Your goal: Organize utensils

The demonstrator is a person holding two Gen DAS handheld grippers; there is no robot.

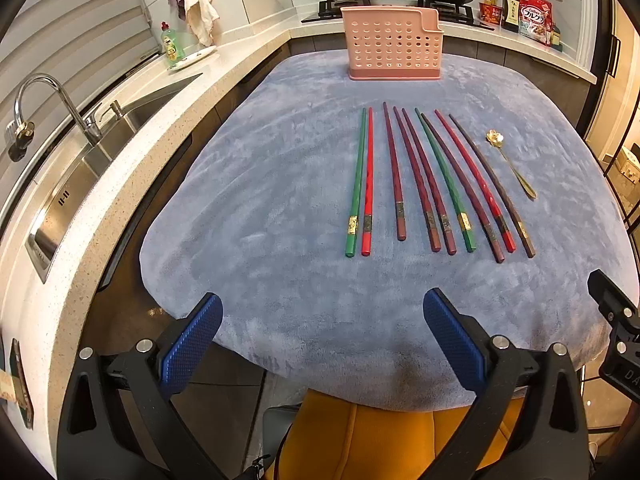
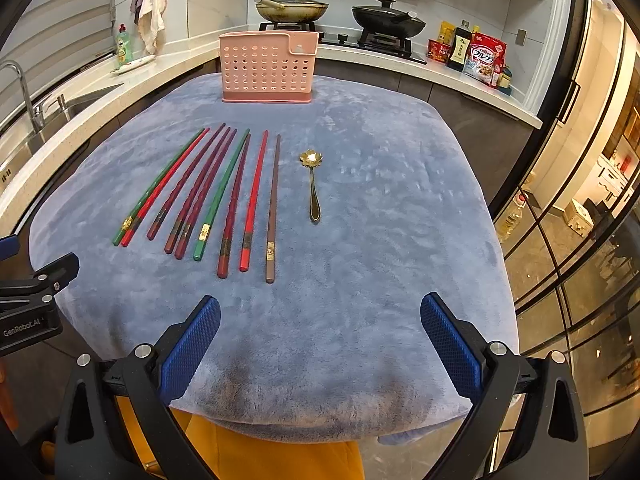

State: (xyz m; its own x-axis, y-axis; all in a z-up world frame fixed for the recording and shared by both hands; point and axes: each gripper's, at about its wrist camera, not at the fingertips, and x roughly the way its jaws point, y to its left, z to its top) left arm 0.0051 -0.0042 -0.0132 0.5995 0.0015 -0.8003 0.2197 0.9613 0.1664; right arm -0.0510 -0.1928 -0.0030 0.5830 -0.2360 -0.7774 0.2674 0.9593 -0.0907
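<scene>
Several chopsticks (image 1: 424,184) (image 2: 216,196), green, red, maroon and brown, lie side by side on a blue-grey plush cloth (image 1: 280,208) (image 2: 380,220). A small gold spoon (image 1: 510,164) (image 2: 313,184) with a flower-shaped bowl lies just right of them. A pink perforated utensil holder (image 1: 394,44) (image 2: 267,68) stands upright at the cloth's far edge. My left gripper (image 1: 322,318) is open over the near edge, with nothing between its blue pads. My right gripper (image 2: 320,320) is likewise open and empty, nearer than the chopsticks' butt ends.
A steel sink (image 1: 92,160) with a faucet runs along the counter on the left. Two lidded pans (image 2: 340,12) sit on the stove behind the holder, with food packets (image 2: 476,56) to their right. An orange seat (image 1: 360,436) shows below the cloth's near edge.
</scene>
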